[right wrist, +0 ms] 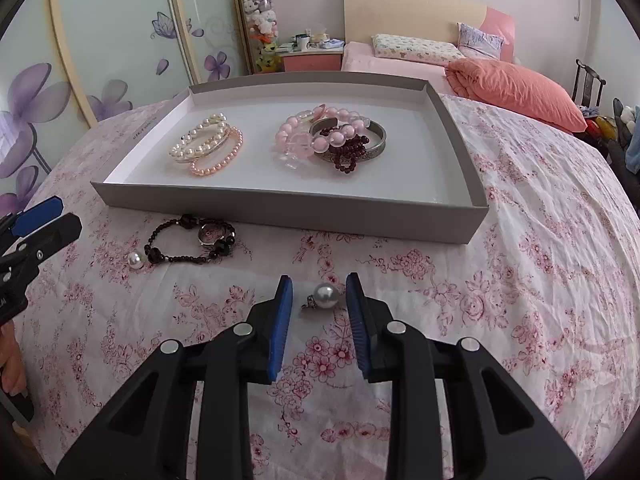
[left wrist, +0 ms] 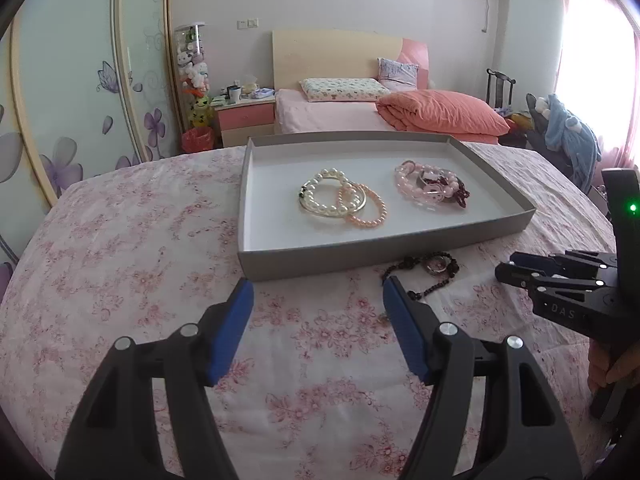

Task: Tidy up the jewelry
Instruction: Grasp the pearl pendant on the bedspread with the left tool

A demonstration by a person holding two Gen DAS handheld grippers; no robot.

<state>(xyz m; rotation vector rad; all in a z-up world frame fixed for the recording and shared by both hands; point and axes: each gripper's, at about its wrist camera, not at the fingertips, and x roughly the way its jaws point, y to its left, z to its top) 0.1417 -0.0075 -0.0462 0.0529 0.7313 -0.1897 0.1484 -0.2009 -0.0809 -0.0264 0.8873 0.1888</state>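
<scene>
A grey tray (left wrist: 360,258) (right wrist: 280,210) sits on the floral cloth. It holds white and peach pearl bracelets (left wrist: 340,200) (right wrist: 208,146) and a pile of pink and dark red bead bracelets with a metal bangle (left wrist: 430,186) (right wrist: 332,136). A dark bead bracelet (left wrist: 430,266) (right wrist: 192,240) lies in front of the tray, with a pearl earring (right wrist: 135,259) beside it. My right gripper (right wrist: 319,286) is open, its pads on either side of a second pearl earring (right wrist: 323,295) on the cloth. My left gripper (left wrist: 318,292) is open and empty, just before the tray.
The table wears a pink floral cloth (left wrist: 140,260) (right wrist: 540,260). Behind it stand a bed (left wrist: 360,116) with pink bedding, a nightstand (left wrist: 244,118) and wardrobe doors (left wrist: 80,100). The right gripper body (left wrist: 568,288) shows at the right of the left wrist view.
</scene>
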